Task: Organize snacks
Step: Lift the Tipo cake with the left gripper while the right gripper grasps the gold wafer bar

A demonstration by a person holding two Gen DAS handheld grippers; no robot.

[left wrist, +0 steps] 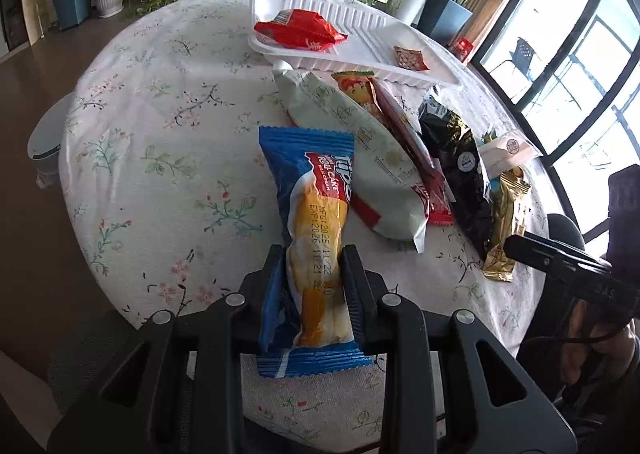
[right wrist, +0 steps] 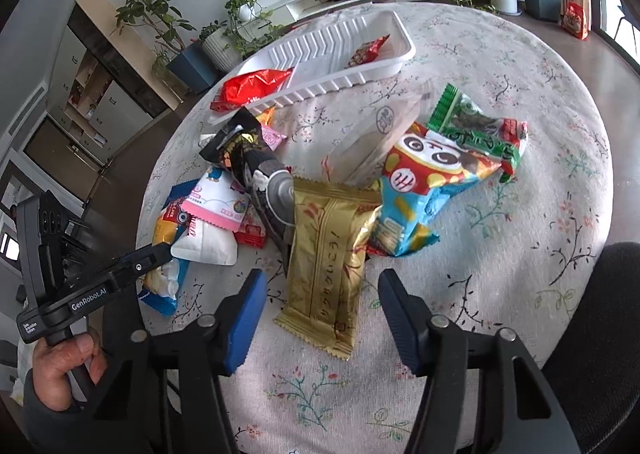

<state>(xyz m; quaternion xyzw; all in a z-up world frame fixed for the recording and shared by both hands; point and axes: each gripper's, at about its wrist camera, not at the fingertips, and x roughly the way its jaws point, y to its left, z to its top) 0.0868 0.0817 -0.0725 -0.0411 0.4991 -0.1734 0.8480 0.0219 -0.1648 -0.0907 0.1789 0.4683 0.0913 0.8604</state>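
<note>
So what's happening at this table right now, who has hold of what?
A person is sorting snacks with two handheld grippers. The left gripper is clamped on a blue roll cake packet. The right gripper is open, its fingers straddling the near end of a gold packet that lies on the tablecloth. The white tray already holds a red packet and a small sachet; other snacks lie piled beside it.

1. Daylight pours in from the tall windows at the right of my left view, blown out to white glare.
2. The tablecloth is brightly and evenly lit; the packets cast only soft shadows.
3. My own dark jaws stay sharp but underexposed.
4. Both fisheye views bow the room and table edge strongly, with black corners.
5. No motion blur anywhere.
</note>
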